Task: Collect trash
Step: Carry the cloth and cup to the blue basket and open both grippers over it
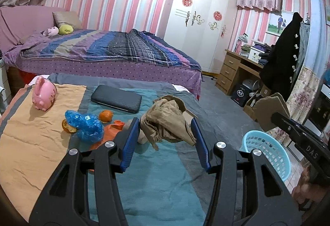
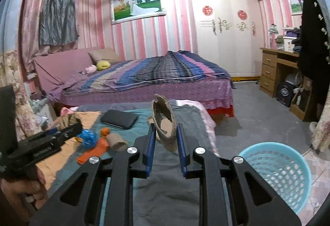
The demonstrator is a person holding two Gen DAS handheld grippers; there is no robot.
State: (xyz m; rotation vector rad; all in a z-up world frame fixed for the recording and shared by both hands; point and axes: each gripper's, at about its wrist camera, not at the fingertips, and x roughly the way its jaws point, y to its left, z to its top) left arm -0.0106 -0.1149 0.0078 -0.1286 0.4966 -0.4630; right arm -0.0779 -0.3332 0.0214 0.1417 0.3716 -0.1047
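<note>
Two pieces of trash are carried at once. Crumpled brown paper (image 1: 167, 120) is clamped between the blue pads of the left tongs (image 1: 165, 133), which stand fairly wide around the bulky wad. A torn piece of cardboard (image 2: 165, 125) is gripped upright in the right tongs (image 2: 166, 135), set narrow on its thin edge, its long axis rising away from the pads.

The deciding relation is the light-blue perforated basket (image 2: 276, 176): it stands on the floor, low and to the right of both tongs, off the edge of the cloth-covered surface (image 1: 41, 143). The right tongs are judged nearer, with the basket just beside and below them; the left would have to cross further over.

From the left wrist, the blue plastic bag (image 1: 84, 125), orange peel pieces (image 1: 106, 115) and pink piggy bank (image 1: 44, 94) are shown clearly; from the right wrist, the basket's open mouth is seen whole, and a cardboard tube (image 2: 117, 141) left on the cloth.
</note>
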